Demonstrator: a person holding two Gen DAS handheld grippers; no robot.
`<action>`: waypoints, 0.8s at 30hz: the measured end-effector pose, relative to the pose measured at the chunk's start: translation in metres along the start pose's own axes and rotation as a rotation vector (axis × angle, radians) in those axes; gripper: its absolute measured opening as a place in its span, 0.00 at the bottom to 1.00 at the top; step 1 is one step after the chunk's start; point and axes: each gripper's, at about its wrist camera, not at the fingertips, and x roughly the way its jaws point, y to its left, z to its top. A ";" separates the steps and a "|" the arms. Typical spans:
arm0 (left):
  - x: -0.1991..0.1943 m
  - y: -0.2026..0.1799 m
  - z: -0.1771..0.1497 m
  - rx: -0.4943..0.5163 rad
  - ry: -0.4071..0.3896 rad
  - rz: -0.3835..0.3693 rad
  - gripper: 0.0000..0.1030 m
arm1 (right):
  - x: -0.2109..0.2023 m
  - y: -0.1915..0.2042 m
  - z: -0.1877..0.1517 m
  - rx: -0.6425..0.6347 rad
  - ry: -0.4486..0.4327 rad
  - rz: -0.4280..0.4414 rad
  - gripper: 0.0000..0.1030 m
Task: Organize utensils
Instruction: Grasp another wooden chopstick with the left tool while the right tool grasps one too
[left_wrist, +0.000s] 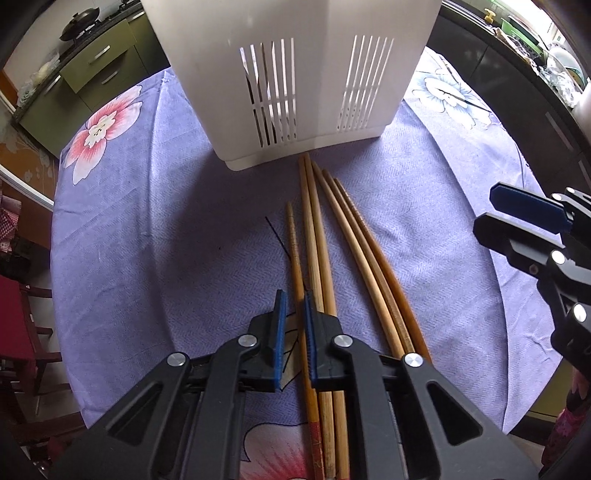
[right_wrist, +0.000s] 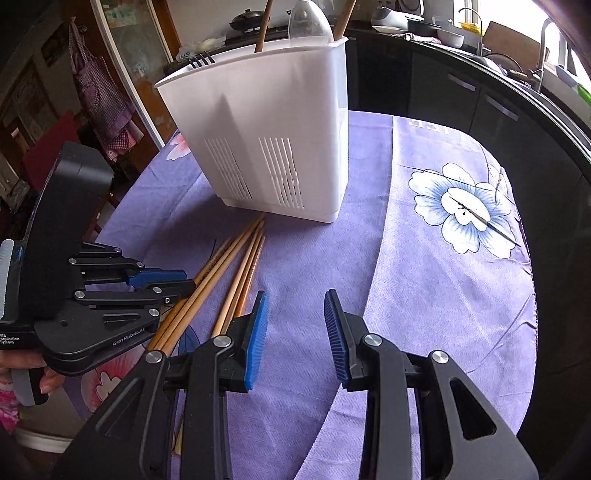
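My left gripper (left_wrist: 293, 325) is narrowed around the leftmost chopstick (left_wrist: 295, 254) of the loose chopsticks (left_wrist: 332, 240) lying on the cloth-covered surface (left_wrist: 147, 240) just before the white holder (left_wrist: 291, 85), whether pinched yet I cannot tell; my right gripper (right_wrist: 295, 332) hovers wide and empty beside them. Risks: the right pad may catch the neighbouring stick and drag two, or the thin stick may swivel and miss the holder's rim, which already carries utensils

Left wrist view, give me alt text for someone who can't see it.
The left claw straddles one of five wooden chopsticks lying side by side on a purple floral tablecloth. Their tips point at a white slotted utensil holder just beyond, and the right claw hovers at the right edge.
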 end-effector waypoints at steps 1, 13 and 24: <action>0.001 0.000 0.000 0.001 0.005 0.000 0.09 | 0.001 0.001 0.000 -0.002 0.002 0.000 0.31; 0.008 0.026 0.002 -0.027 0.016 0.038 0.07 | 0.041 0.018 0.006 -0.026 0.100 0.042 0.31; 0.009 0.041 0.002 -0.032 0.003 0.053 0.07 | 0.060 0.034 0.010 -0.069 0.128 -0.012 0.31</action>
